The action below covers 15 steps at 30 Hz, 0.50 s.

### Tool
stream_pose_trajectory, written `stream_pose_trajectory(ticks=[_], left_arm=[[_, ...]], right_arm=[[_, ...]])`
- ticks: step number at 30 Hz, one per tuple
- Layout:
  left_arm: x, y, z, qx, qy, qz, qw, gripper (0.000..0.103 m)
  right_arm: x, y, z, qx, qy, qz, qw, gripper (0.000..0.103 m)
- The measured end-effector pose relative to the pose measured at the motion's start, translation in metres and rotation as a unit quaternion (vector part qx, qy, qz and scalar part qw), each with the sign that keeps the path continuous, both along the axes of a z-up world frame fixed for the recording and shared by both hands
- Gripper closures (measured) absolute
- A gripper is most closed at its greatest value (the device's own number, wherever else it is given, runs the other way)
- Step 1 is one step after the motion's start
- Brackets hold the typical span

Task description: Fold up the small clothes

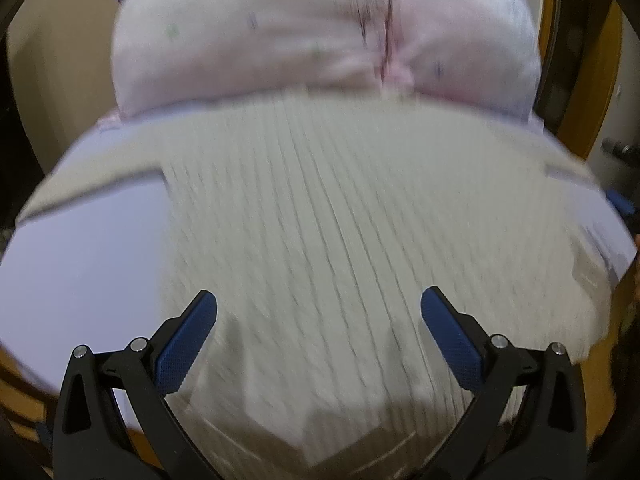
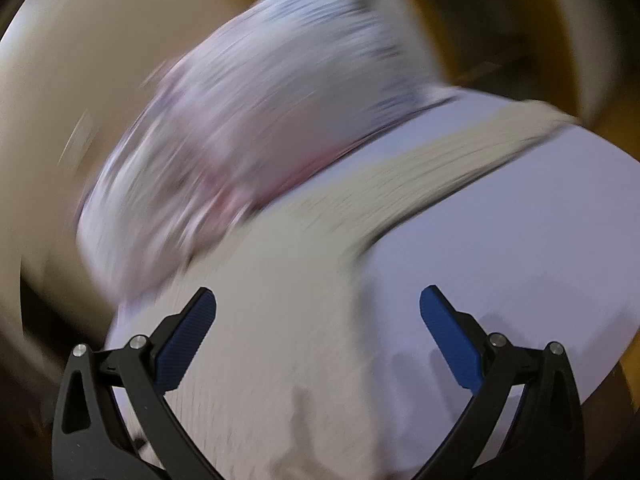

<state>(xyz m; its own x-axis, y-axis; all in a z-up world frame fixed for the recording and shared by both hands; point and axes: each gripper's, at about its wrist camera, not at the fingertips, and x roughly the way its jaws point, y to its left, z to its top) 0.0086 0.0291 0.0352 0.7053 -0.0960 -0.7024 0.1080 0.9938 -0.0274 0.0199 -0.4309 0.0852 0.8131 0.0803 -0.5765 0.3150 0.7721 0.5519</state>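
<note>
A cream ribbed knit garment (image 1: 320, 220) lies spread on a white table surface (image 1: 80, 264). In the left wrist view my left gripper (image 1: 319, 306) is open and empty, just above the garment's near part. In the right wrist view the same garment (image 2: 280, 300) runs from the bottom left up to the right, with a sleeve (image 2: 460, 160) stretched out. My right gripper (image 2: 318, 306) is open and empty over the garment's edge and the white surface (image 2: 520, 240). Both views are motion-blurred.
A pile of pink-white patterned cloth (image 1: 300, 28) lies behind the knit garment; it also shows in the right wrist view (image 2: 248, 120). Wooden floor or furniture (image 1: 592, 92) shows past the table's right edge. A pale wall (image 2: 60, 100) stands to the left.
</note>
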Motion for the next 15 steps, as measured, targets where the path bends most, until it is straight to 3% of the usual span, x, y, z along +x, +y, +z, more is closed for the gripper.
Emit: stream_pose_trajectory(ticks=[2,4,10,12,15], left_arm=[[0.004,0.017,0.014,-0.021,-0.049,0.001,0.9986,0.001],[0.012,0.041,0.025,-0.056,-0.096,-0.002,0.9938,0.001],[0.048,0.117,0.042,-0.120,-0.114,0.053,0.9847,0.001],[0.054,0.142,0.045,-0.120,-0.121,0.090,0.9813,0.001],[0.060,0.167,0.043,-0.110,-0.116,0.134,0.9781,0.001]], right_arm=[[0.020,-0.048,-0.006,0.024,0.032,-0.055,0.998,0.026],[0.041,-0.090,-0.017,0.048,0.063,-0.103,0.992,0.040],[0.075,-0.172,-0.047,0.094,0.110,-0.206,0.968,0.057],[0.083,-0.192,-0.058,0.124,0.115,-0.231,0.958,0.062],[0.087,-0.208,-0.067,0.135,0.094,-0.250,0.954,0.075]])
